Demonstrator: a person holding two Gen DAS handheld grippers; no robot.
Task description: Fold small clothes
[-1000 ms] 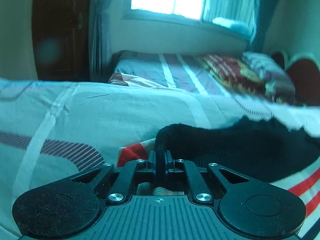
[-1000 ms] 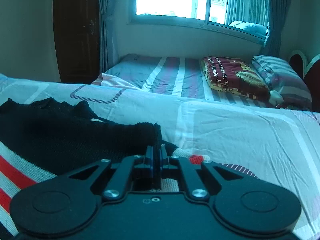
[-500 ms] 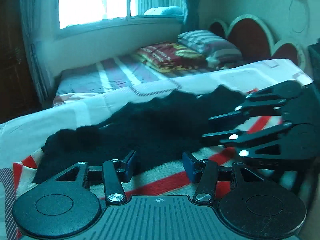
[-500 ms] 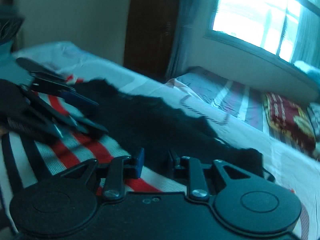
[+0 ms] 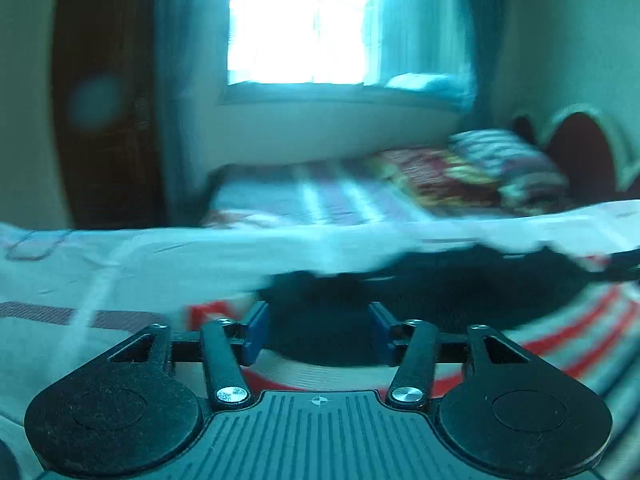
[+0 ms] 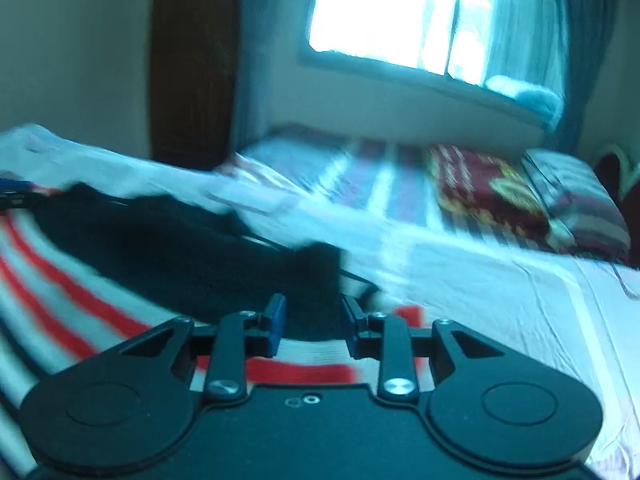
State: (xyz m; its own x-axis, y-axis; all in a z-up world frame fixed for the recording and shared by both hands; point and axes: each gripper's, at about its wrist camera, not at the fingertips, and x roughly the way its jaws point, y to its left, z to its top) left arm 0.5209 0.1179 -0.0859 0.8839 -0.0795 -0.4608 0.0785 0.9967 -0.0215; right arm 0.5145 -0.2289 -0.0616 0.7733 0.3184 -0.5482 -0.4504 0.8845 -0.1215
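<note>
A small garment with a black upper part (image 5: 440,288) and red and white stripes (image 5: 560,340) lies flat on the white bedsheet (image 5: 120,264). My left gripper (image 5: 318,330) is open and empty, just above its left end. In the right wrist view the same garment shows, black (image 6: 168,256) with red and white stripes (image 6: 80,312). My right gripper (image 6: 312,326) is open and empty, just above its right end. Both views are motion-blurred.
A second bed (image 6: 360,184) with a red pillow (image 6: 488,192) and a striped pillow (image 6: 576,196) stands beyond, under a bright window (image 6: 400,12). A dark wooden door (image 5: 108,120) is at the left. A headboard (image 5: 580,148) is at the far right.
Both grippers were shut on the garment's black edge a second ago. They let go, swung toward each other, and now face forward again, open over the garment's ends.
</note>
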